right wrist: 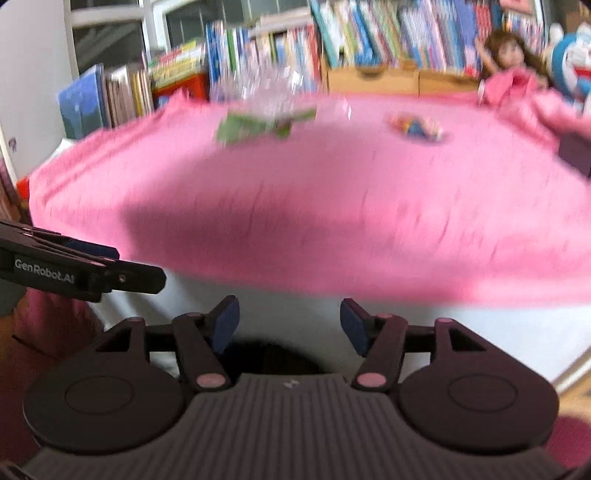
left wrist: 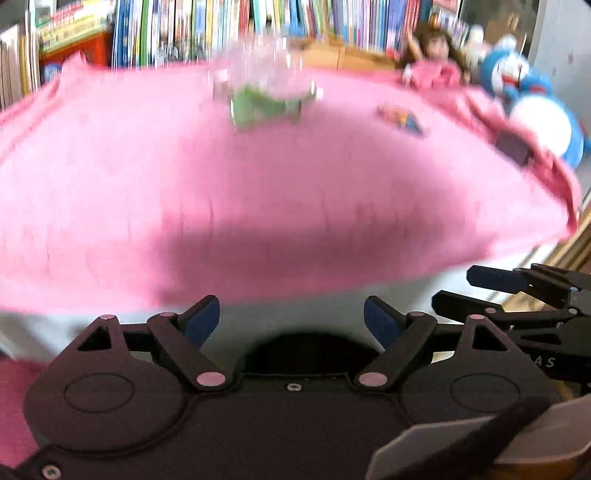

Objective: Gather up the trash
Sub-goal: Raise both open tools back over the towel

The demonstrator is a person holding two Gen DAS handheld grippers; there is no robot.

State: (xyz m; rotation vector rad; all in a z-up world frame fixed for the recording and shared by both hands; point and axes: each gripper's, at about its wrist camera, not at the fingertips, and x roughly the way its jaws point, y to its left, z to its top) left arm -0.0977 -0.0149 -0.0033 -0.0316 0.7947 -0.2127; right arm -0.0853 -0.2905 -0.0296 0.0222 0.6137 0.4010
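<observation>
A pink cloth (left wrist: 258, 177) (right wrist: 332, 192) covers the table. Far across it stands a clear plastic container (left wrist: 264, 74) (right wrist: 266, 92) with green wrappers (left wrist: 258, 105) (right wrist: 255, 125) at its base. A small colourful wrapper (left wrist: 400, 117) (right wrist: 417, 127) lies to its right. My left gripper (left wrist: 291, 321) hangs open and empty before the table's near edge. My right gripper (right wrist: 290, 325) is likewise open and empty, short of the cloth. Each view shows the other gripper at its side: the right gripper (left wrist: 491, 291) and the left gripper (right wrist: 140, 269). Both views are blurred.
Shelves of books (left wrist: 221, 26) (right wrist: 332, 37) line the back. A doll in pink (left wrist: 436, 59) (right wrist: 509, 62) and a blue-and-white plush toy (left wrist: 528, 96) (right wrist: 572, 55) sit at the far right. A dark box (left wrist: 513, 146) lies under a cloth fold.
</observation>
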